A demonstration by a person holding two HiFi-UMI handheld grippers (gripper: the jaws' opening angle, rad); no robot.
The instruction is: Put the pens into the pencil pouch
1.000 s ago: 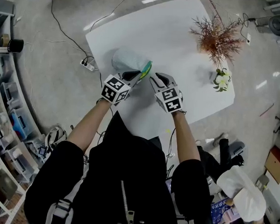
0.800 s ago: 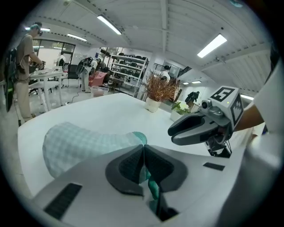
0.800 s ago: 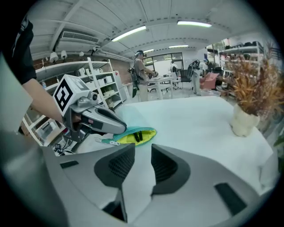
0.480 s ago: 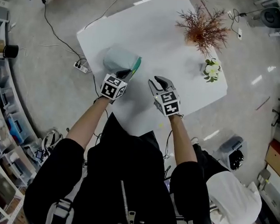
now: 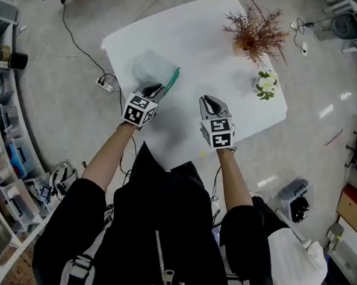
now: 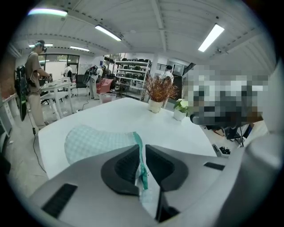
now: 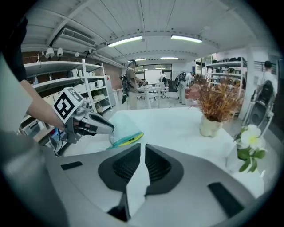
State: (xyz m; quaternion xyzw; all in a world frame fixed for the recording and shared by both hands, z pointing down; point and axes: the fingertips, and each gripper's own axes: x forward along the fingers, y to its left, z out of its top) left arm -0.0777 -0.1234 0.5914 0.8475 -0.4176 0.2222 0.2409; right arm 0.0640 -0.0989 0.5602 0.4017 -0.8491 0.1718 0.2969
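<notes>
A pale green checked pencil pouch (image 5: 150, 67) lies on the white table (image 5: 203, 38), its green zip edge (image 5: 173, 80) facing right. My left gripper (image 5: 155, 91) is shut on the near end of that zip edge (image 6: 141, 156), with the pouch body (image 6: 95, 141) beyond the jaws. Something yellow shows inside the pouch mouth (image 7: 126, 140). My right gripper (image 5: 210, 102) hovers apart, right of the pouch. Its jaws are closing, almost together, with nothing between them (image 7: 143, 158). The left gripper (image 7: 103, 127) shows in the right gripper view, pinching the pouch (image 7: 124, 127).
A vase of dried reddish twigs (image 5: 252, 34) and a small pot of white flowers (image 5: 266, 85) stand at the table's far right. A power strip and cables (image 5: 107, 83) lie on the floor to the left. Shelving (image 5: 8, 158) lines the left side.
My right gripper has drawn back from the pouch mouth toward the right and its jaws have narrowed. My left gripper keeps its hold on the zip edge.
</notes>
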